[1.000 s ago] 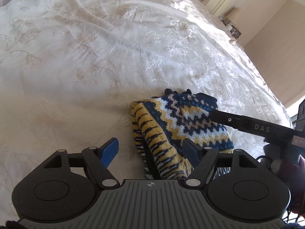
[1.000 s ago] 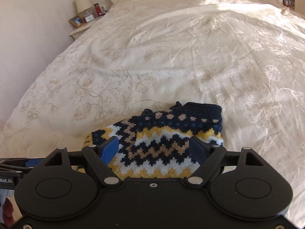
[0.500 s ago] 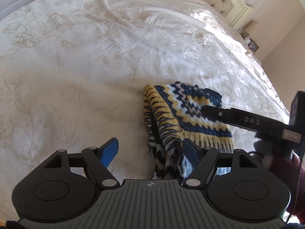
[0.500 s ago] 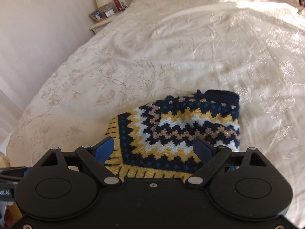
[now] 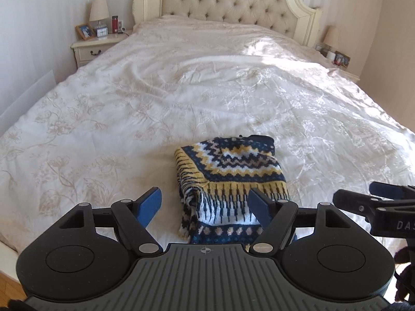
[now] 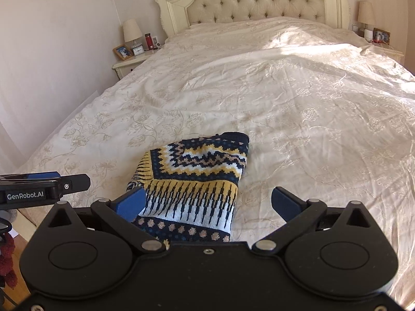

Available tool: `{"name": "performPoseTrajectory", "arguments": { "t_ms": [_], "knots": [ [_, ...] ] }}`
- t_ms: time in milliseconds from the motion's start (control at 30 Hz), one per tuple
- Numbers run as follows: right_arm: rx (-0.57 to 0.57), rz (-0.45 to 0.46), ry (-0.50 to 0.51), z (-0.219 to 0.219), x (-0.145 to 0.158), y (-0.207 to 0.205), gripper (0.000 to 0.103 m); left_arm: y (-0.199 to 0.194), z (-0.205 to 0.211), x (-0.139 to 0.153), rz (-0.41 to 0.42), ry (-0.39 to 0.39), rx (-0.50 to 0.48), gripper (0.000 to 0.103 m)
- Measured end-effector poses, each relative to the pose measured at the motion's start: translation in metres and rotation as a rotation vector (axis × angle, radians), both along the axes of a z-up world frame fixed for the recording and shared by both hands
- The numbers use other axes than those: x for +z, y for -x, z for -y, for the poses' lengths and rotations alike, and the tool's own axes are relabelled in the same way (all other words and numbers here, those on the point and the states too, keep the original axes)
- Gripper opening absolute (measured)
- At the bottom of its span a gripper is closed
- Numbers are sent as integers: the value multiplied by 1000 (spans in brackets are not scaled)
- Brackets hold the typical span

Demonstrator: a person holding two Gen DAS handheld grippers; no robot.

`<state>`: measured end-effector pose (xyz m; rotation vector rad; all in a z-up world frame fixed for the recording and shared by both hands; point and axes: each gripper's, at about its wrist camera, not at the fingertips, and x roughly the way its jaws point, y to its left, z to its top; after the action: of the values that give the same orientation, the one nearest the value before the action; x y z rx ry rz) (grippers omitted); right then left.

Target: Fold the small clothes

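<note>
While the folded knit sweater (image 5: 230,178) lies near the foot edge of the bed (image 5: 181,98), most of the cream floral bedspread beyond it is bare, running wide and flat up to the tufted headboard (image 5: 228,5). The left gripper (image 5: 206,204) hangs above the near edge with its blue pads spread wide and nothing between them; the sweater's lower left corner shows in the gap below. The right gripper (image 6: 207,202) is likewise spread wide, holding nothing, with its left pad over the sweater's near left part and its right pad over bare bedspread. In the right wrist view the sweater (image 6: 197,178) sits left of centre, so free bedspread stretches to its right and ahead. The left edge of the bed runs close along a pale wall, with a nightstand (image 5: 96,48) at its head carrying a lamp (image 5: 99,11), a framed picture, a small clock and a red bottle. A strip of wooden floor (image 6: 20,287) shows below the foot edge.
</note>
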<state>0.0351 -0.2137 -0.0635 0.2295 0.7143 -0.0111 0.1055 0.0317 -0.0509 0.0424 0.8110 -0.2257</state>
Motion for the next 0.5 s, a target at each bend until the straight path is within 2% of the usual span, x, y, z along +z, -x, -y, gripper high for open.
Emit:
{"name": "performPoseTrajectory", "arguments": {
  "t_ms": [100,233,400,500],
  "knots": [
    [-38,21,9,1,9,13,103,10,6,11,8,-23,24,72],
    [-43,87,-7,1,20,32,103,19,8,16,-26,-28,45,72],
    [-93,107,78,-12,31,47,102,30,7,19,-56,-73,88,72],
    [-112,111,87,-17,34,53,102,38,6,20,-61,-113,96,72]
  ]
}}
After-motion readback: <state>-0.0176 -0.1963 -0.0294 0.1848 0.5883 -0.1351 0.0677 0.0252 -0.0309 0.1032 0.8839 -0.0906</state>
